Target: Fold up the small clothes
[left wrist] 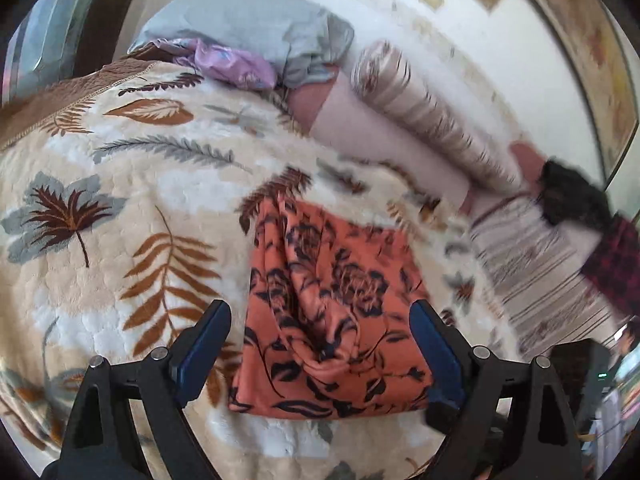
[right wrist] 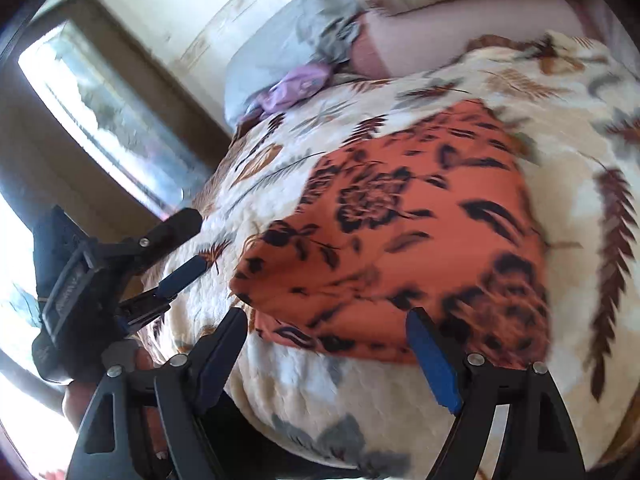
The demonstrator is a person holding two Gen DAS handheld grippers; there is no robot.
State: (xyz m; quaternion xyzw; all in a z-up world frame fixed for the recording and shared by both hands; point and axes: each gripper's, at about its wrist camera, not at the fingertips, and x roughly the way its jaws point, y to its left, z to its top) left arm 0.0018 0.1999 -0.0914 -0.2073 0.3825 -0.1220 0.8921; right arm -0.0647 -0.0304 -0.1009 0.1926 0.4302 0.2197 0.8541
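Note:
An orange garment with a dark floral print [left wrist: 332, 320] lies folded into a rough rectangle on the leaf-patterned blanket [left wrist: 120, 200]. My left gripper [left wrist: 320, 320] is open and empty, its blue-padded fingers hovering on either side of the garment's near part. In the right wrist view the same garment [right wrist: 400, 240] lies ahead on the blanket [right wrist: 580, 168]. My right gripper [right wrist: 328, 328] is open and empty just over the garment's near edge. The left gripper [right wrist: 188, 240] shows at the left of that view, open, beside the bed edge.
A grey pillow [left wrist: 256, 24], a purple cloth [left wrist: 232, 60] and striped pillows [left wrist: 420, 112] lie at the head of the bed. A checked red and black cloth [left wrist: 616, 264] sits at the right. A window [right wrist: 108, 112] is to the left of the bed.

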